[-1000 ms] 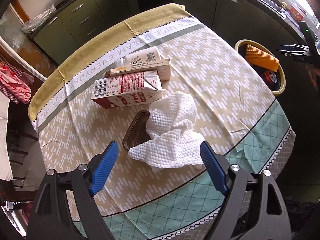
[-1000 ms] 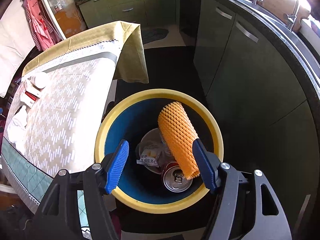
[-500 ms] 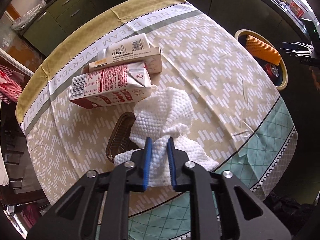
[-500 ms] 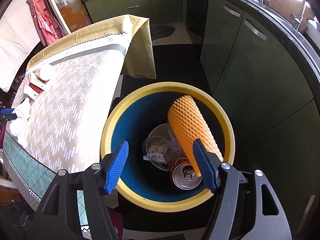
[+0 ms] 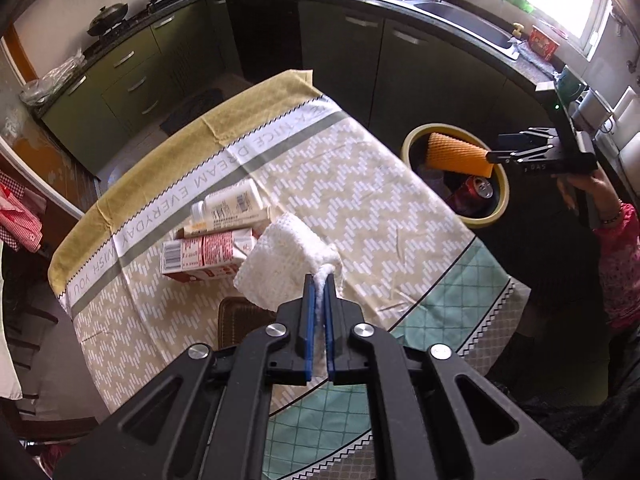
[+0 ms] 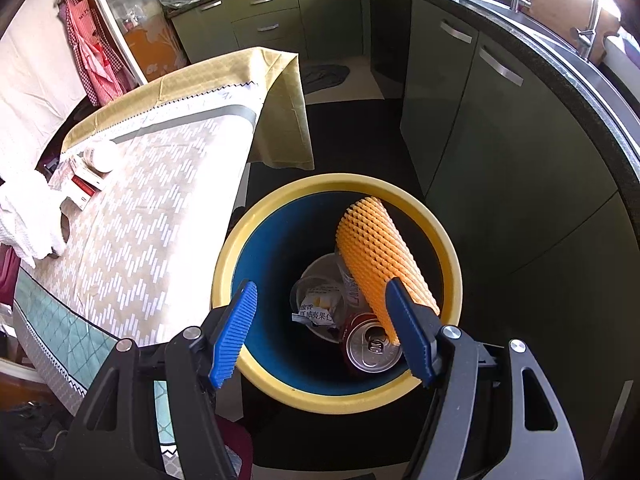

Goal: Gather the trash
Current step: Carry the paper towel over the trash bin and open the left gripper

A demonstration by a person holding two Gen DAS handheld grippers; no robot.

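Note:
My left gripper (image 5: 319,280) is shut on a crumpled white paper towel (image 5: 286,264), which hangs lifted above the table (image 5: 360,216). The same paper towel (image 6: 28,216) shows at the left edge of the right wrist view. On the cloth lie a red-and-white carton (image 5: 206,254), a slim box (image 5: 212,231) and a white bottle (image 5: 230,204). A brown tray (image 5: 236,320) sits below the towel. My right gripper (image 6: 320,320) stands open over the yellow-rimmed bin (image 6: 304,396), nothing between its fingers. The bin holds an orange foam net (image 6: 380,256), a can (image 6: 370,346) and wrappers.
Dark green cabinets (image 6: 500,128) and a black counter with a sink (image 5: 460,16) curve around the bin. The bin (image 5: 486,216) stands on the floor off the table's right edge. A person's hand and pink sleeve (image 5: 618,248) hold the right gripper.
My left gripper closed on the paper towel and lifted it off the table, uncovering more of the brown tray. The right gripper stayed open over the bin.

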